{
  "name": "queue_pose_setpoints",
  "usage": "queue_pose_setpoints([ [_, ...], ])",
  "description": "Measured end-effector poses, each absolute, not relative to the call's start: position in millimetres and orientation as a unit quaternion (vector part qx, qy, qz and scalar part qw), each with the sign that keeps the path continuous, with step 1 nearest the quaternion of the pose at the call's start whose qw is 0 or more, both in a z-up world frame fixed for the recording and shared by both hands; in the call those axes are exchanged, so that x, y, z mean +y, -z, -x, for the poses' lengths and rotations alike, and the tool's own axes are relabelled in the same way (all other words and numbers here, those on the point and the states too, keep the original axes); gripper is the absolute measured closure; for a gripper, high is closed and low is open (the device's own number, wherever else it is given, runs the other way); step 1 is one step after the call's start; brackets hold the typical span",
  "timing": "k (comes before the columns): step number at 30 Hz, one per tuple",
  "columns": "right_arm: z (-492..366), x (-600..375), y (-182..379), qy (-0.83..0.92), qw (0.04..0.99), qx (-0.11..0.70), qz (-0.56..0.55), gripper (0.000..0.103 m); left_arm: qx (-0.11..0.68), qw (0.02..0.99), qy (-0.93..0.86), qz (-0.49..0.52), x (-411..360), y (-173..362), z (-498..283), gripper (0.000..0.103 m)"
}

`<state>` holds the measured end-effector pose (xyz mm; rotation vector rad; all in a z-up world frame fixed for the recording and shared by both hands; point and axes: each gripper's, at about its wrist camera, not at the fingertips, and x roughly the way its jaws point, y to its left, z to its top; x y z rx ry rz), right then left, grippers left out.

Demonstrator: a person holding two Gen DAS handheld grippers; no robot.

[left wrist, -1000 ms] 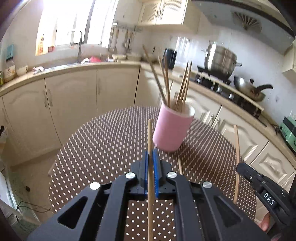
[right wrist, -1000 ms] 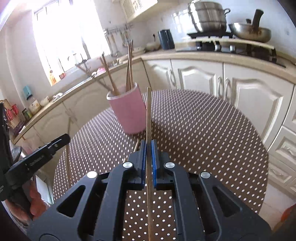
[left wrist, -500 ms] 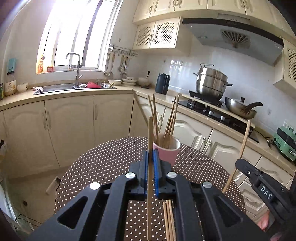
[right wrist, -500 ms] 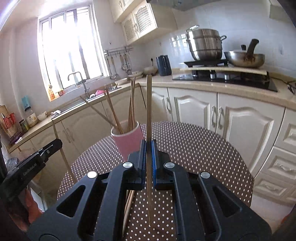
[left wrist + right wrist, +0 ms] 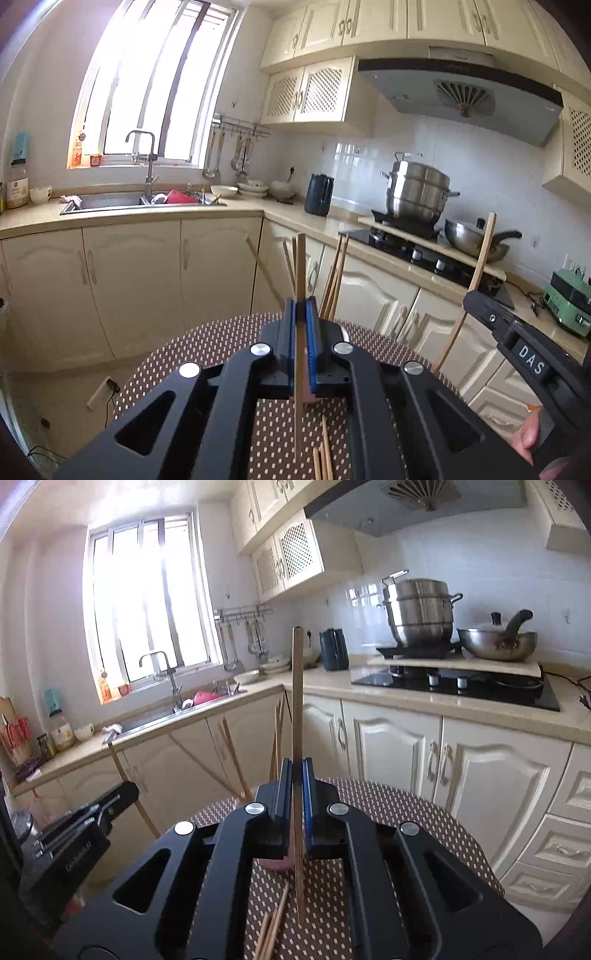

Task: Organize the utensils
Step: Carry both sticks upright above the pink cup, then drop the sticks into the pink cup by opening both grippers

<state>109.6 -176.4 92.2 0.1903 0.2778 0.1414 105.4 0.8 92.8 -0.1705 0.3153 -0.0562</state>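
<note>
We see both grippers, left (image 5: 303, 306) and right (image 5: 296, 768), each with fingers clamped on one chopstick (image 5: 301, 266), above the worktop (image 5: 207, 343).

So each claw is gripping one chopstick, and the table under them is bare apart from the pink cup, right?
Not quite: the table isn't bare. Loose chopsticks lie on the dotted cloth, seen low in both wrist views. The rest holds: the left claw grips one chopstick, the right claw grips another chopstick, and the pink cup peeks out beneath the claw.
</note>
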Motion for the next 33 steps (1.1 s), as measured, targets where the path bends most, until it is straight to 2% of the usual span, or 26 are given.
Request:
queue_pose_setpoints([
  [10,-156.7,-172.5,-138.7,-0.08,0.986,0.098,-0.107,0.097,0.123,0.986,0.001,0.109,2.2,-131.4,-143.1,0.097],
  [21,-212.9,-168.1,-130.2,-0.095,0.984,0.093,-0.118,0.097,0.096,0.985,-0.002,0.14,1.1,-150.9,-190.4,0.097],
  [26,-236.7,-159.8,-112.9,-0.106,0.981,0.119,-0.113,0.097,0.12,0.985,-0.002,0.124,-5.7,-136.7,-215.4,0.097],
  [33,-278.0,-145.3,-65.7,-0.133,0.964,0.213,-0.087,0.097,0.194,0.976,0.013,0.101,-7.4,-93.1,-255.5,0.096],
])
